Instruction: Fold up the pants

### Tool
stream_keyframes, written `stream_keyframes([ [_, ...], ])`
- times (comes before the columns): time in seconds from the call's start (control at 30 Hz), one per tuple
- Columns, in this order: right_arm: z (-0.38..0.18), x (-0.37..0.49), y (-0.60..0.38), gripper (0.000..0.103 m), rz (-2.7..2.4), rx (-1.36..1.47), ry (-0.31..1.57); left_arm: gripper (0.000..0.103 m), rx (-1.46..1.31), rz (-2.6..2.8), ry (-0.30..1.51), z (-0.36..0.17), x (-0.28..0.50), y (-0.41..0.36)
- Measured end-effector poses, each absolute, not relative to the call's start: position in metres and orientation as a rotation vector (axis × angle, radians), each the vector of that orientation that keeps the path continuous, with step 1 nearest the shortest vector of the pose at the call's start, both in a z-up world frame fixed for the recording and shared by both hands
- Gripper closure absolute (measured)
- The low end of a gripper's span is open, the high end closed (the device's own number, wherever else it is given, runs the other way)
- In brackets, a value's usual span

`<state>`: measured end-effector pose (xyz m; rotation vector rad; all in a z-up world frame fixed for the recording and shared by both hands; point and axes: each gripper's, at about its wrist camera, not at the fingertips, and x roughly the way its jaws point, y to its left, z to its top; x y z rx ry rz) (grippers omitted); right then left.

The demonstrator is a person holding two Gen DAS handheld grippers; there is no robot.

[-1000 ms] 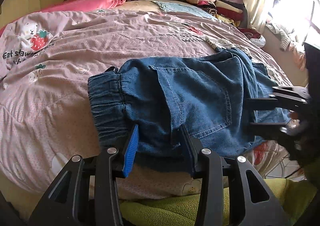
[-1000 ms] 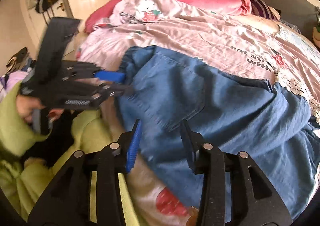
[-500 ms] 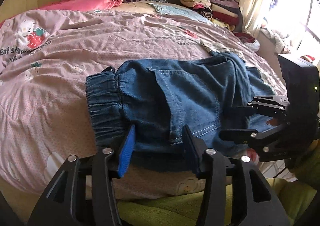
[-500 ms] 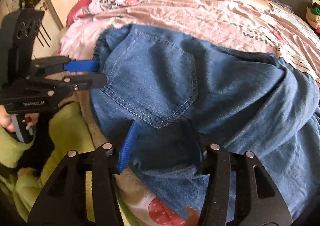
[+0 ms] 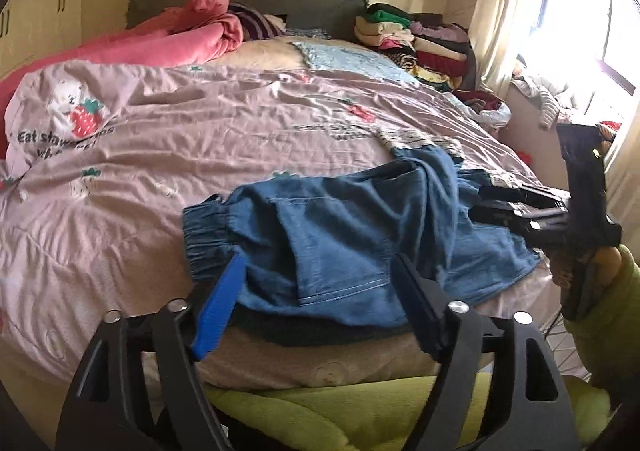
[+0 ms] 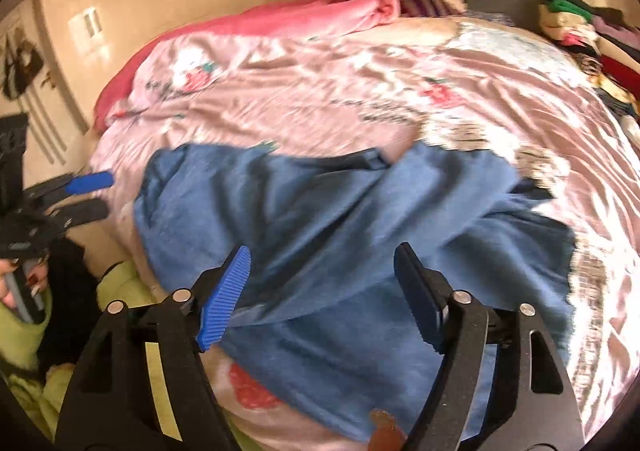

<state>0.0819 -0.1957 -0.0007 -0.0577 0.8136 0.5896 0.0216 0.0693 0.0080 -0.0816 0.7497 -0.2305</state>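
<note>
- Left gripper (image 5: 316, 291): jaws opening, wide apart – pads clear of the cloth
- Pants (image 5: 352, 235): blue denim, folded, lying at the near edge of the pink bedspread (image 5: 200, 131)
- Right gripper (image 6: 322, 291): jaws opening over the pants – gripping nothing

Both grippers are tilting downward, side by side. The left gripper (image 5: 316, 291) is spreading its jaws, gripping nothing. The right gripper (image 6: 320, 291) is opening likewise, its pads pressing on nothing.
</note>
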Motion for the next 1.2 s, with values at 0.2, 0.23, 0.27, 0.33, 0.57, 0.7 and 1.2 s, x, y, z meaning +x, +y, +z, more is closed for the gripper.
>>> stream_keyframes([
  [0.2, 0.004, 0.093, -0.223, 0.025, 0.518, -0.014, 0.788, 0.021, -0.052, -0.293, 0.785, 0.002, 0.027, 0.039],
  [0.23, 0.005, 0.096, -0.226, 0.023, 0.508, -0.013, 0.788, 0.021, -0.047, -0.301, 0.789, 0.000, 0.028, 0.034],
  [0.27, 0.005, 0.100, -0.227, 0.020, 0.496, -0.014, 0.788, 0.021, -0.041, -0.311, 0.790, -0.001, 0.030, 0.028],
  [0.33, 0.006, 0.106, -0.230, 0.020, 0.486, -0.012, 0.783, 0.021, -0.038, -0.323, 0.792, -0.003, 0.032, 0.021],
  [0.57, 0.019, 0.142, -0.222, 0.017, 0.470, -0.042, 0.757, 0.021, -0.023, -0.382, 0.824, -0.013, 0.049, -0.009],
  [0.7, 0.020, 0.170, -0.211, 0.017, 0.457, -0.071, 0.772, 0.021, -0.027, -0.430, 0.848, -0.026, 0.056, -0.032],
  [1.2, -0.007, 0.268, -0.167, 0.017, 0.409, -0.172, 0.919, 0.070, 0.055, -0.512, 0.938, -0.063, 0.114, -0.079],
])
